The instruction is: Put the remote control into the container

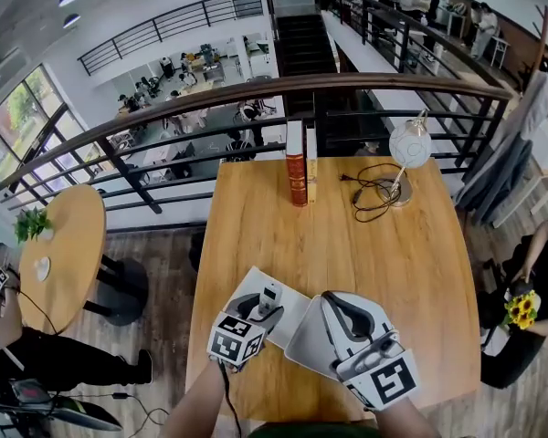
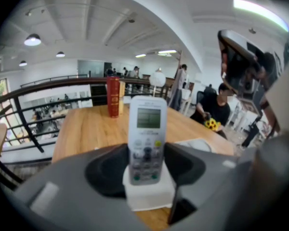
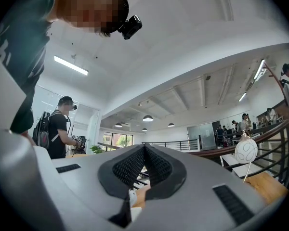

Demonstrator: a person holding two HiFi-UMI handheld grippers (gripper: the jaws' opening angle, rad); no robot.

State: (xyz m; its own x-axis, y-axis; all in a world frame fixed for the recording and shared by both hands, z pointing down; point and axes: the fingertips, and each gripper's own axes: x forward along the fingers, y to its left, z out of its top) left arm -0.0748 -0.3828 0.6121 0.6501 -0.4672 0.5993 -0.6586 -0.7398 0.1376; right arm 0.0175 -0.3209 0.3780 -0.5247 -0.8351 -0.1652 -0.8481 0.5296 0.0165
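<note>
My left tongs pinch the remote control upright between the jaws. My right tongs are pressed together, empty, over the white container.

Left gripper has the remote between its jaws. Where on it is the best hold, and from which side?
Take the remote control across its two long side edges at the button end, coming from its bottom end, as the left gripper does now. It is long and narrow, so the jaws span its width, and the screen end is left free to enter the container first.
</note>
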